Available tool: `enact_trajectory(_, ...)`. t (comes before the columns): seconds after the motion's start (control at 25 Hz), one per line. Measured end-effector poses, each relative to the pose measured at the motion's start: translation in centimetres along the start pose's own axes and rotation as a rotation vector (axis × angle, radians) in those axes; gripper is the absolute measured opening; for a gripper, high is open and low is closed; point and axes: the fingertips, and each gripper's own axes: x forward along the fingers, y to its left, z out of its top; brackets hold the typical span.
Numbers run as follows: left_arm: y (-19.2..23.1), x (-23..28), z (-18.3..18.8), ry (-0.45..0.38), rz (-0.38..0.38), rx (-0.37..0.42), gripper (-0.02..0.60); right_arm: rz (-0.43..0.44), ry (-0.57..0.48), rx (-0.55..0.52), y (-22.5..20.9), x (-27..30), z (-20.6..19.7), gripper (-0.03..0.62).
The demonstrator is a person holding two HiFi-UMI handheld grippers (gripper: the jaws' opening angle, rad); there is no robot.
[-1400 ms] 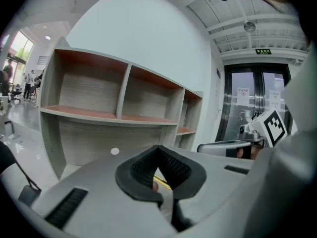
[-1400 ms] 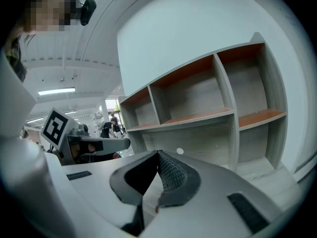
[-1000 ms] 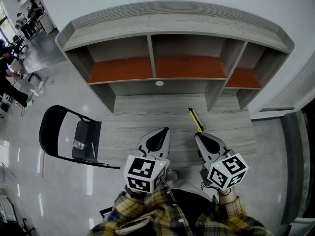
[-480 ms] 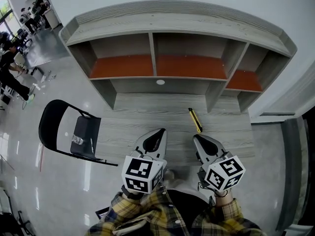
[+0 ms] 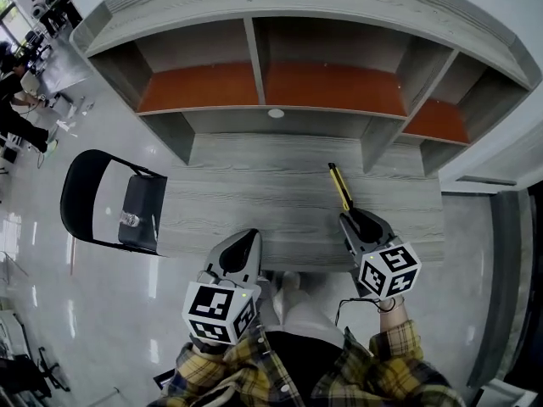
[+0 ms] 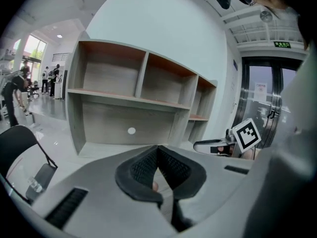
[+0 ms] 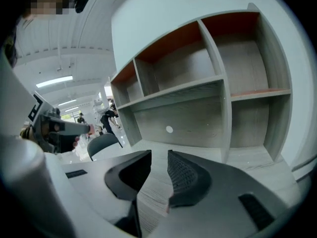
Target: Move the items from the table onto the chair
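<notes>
Grey wood-grain table [image 5: 254,202] under an empty shelf unit [image 5: 280,83]. The step in hand appears to be the approach to a pick. The right claw [image 5: 353,221] has just been opening its jaws, with nothing between them, and a yellow utility knife [image 5: 339,186] lies just ahead of its tips. The left claw [image 5: 244,242] is clenched and empty, over the table's near edge. The folding chair [image 5: 142,206] stands well off to the left claw's left and carries a small bottle [image 5: 130,220]. Next the right claw should straddle the knife's slim body, then clench.

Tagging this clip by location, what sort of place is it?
Probably an open office or lab hall: a grey wood table with a shelf unit on it, a black folding chair on a glossy floor, and people busy further back.
</notes>
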Motion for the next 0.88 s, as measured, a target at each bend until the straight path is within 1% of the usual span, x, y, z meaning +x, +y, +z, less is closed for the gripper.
enact_trajectory(0.2, 2.8, -1.2, -2.5, 0.065, 0.075, -0.043, 0.003, -0.035, 0.18, -0.017, -4.7, 4.2, -5.5, 0.132)
enact_trajectory(0.28, 3.8, -1.1, -3.6, 0.088, 0.097, -0.061, 0.003, -0.061, 0.242, 0.006, -7.0, 6.2, -7.5, 0.138)
enact_trajectory(0.4, 4.5, -0.7, -4.9, 0.117, 0.116, -0.086, 0.003, -0.104, 0.319, 0.037, -10.1, 9.0, -10.1, 0.169)
enact_trajectory(0.52, 4.4, -0.5, -5.7, 0.137, 0.12, -0.093, 0.003, -0.136, 0.376, 0.03, -12.1, 11.0, -12.0, 0.178)
enact_trajectory(0.64, 4.3, -0.5, -6.5, 0.149, 0.122, -0.118, 0.003, -0.149, 0.425, 0.024, -13.5, 12.3, -13.1, 0.179)
enact_trajectory(0.88, 4.3, -0.5, -7.4, 0.166, 0.131, -0.138, 0.003, -0.185, 0.496, -0.004, -14.8, 13.7, -14.5, 0.179)
